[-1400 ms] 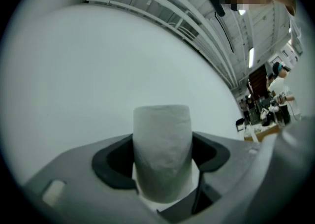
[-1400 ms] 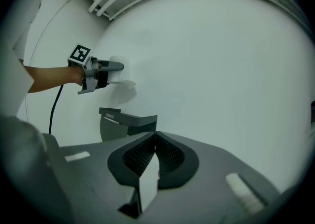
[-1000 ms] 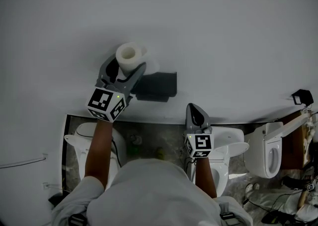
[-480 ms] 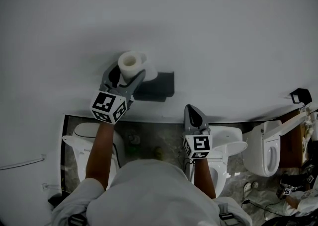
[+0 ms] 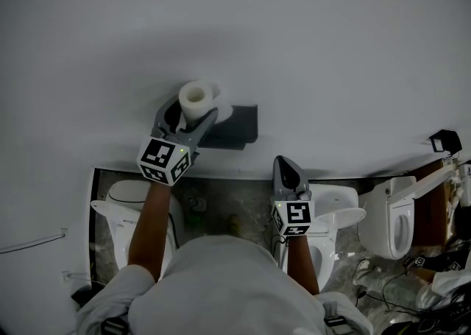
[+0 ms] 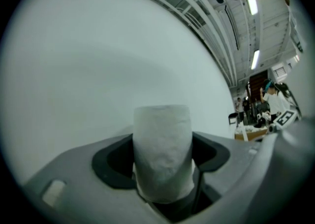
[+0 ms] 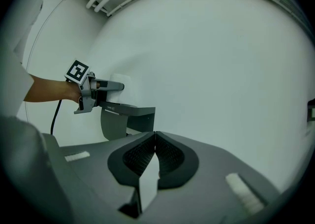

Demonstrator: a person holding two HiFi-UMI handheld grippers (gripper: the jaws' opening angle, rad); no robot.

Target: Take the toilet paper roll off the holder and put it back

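While the left gripper (image 5: 190, 111) holds the toilet paper roll (image 5: 196, 96) close to the white wall (image 5: 331, 46), what matters for the coming move is where the holder (image 5: 237, 126) lies from it. In the head view the dark grey holder sits at about four o'clock from the roll, just beside it. I cannot tell whether paper and holder touch.

The roll's long axis runs up toward the head camera, so its hollow core faces that view. In the left gripper view it stands upright between the jaws, running from six to twelve o'clock. Those jaws stand wide apart, yet their dark pads (image 6: 110, 169) press on the roll's two sides, so this is a grip on a wide thing.

The right gripper (image 7: 155, 138) is closed, pads together with nothing between them. It sits at about five o'clock from the holder, well apart from the roll, so the left gripper is plainly the nearer.

By my judgement the roll is off the holder. Putting it back calls for carrying it toward four o'clock and lining its core up with whatever peg the holder has, which no view shows.
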